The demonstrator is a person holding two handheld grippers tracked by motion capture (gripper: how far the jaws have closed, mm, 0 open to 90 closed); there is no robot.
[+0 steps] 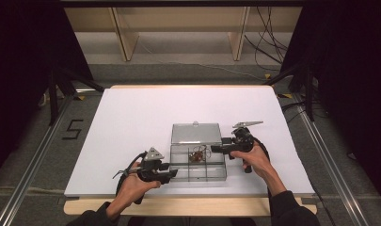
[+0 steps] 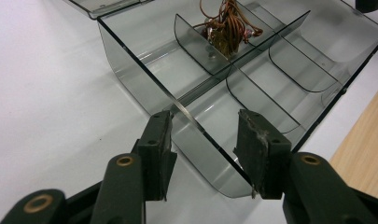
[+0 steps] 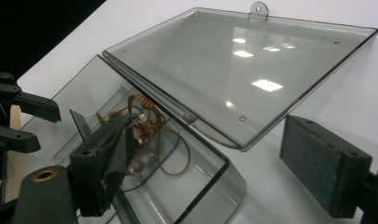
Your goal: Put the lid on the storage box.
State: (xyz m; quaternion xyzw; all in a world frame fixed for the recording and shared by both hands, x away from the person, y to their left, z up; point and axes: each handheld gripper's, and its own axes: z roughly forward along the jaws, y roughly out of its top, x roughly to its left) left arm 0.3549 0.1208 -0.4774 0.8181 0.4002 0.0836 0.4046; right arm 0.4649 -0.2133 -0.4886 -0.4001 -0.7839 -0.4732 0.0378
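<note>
A smoky clear compartment box [image 1: 217, 172] sits on the white table, its lid [image 1: 196, 133] swung open and lying flat behind it. A tangle of brown cord with beads [image 1: 197, 156] rests in a rear compartment. My left gripper [image 1: 172, 171] is at the box's front left corner. In the left gripper view it [image 2: 207, 149] is open and straddles the box wall [image 2: 130, 70], with the cord [image 2: 228, 28] farther in. My right gripper [image 1: 215, 148] stands open at the box's right rear. Its jaws [image 3: 214, 161] span the box corner [image 3: 210, 186] beside the cord [image 3: 149, 126] and lid [image 3: 242, 60].
The white tabletop [image 1: 131, 117] stretches wide to the left of the box and behind it. A wooden edge [image 1: 188, 206] runs along the front. Dark curtains, metal frame legs and shelving stand beyond the table. Several other compartments in the box hold nothing.
</note>
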